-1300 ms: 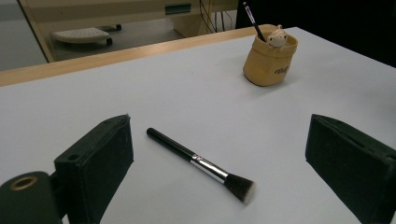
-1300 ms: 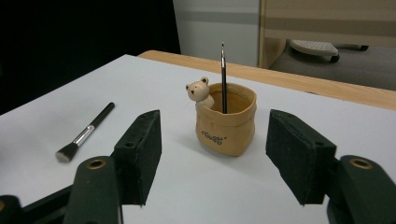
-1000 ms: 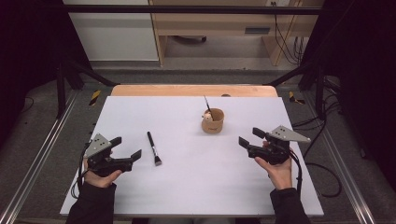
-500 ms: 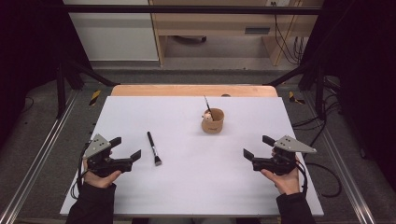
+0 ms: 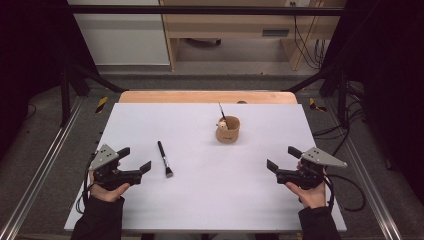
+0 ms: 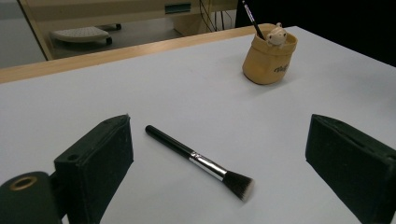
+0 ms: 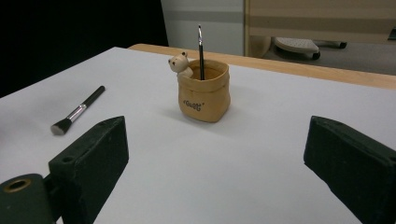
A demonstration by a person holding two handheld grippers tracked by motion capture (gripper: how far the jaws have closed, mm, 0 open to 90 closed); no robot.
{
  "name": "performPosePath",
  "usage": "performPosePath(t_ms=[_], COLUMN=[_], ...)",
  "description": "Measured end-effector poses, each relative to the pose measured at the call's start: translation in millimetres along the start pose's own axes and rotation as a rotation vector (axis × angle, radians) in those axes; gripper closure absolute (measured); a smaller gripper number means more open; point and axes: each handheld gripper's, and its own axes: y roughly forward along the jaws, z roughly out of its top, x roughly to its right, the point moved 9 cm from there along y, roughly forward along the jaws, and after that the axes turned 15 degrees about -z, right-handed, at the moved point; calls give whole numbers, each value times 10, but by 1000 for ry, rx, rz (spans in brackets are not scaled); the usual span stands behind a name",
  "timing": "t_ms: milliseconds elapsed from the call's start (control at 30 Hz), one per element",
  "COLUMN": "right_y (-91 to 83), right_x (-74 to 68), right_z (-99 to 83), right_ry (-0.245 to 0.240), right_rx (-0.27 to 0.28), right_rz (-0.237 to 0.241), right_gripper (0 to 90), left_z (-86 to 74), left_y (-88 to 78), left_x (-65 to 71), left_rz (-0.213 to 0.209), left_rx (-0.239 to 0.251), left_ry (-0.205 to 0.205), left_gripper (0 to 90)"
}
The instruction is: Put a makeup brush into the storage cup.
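With both sets of jaws spread and empty, the brush (image 6: pixel 198 162) lies flat just ahead of my left gripper (image 5: pixel 136 159), so I risk skidding it sideways unless the pads straddle its thin handle squarely.

Open tool (image 7: pixel 215 172) faces tan cup (image 7: pixel 204 91); brush (image 7: pixel 77 111) lies left.

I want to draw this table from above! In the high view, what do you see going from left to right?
Left gripper → brush → pot → right gripper.
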Motion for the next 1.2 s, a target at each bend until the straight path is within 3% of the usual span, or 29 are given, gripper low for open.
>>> performPosePath(t_ms=[867,1200], right_y=[-14,-13], right_x=[34,22], right_z=[6,9], right_ry=[10,12], right_rx=[-1,-3], right_rz=[-18,-16], right_gripper=[68,69], left_z=[3,18], left_y=[104,177], left_x=[30,-3], left_rz=[11,29], left_rx=[-11,-18], left_ry=[-2,-24], left_gripper=[69,71])
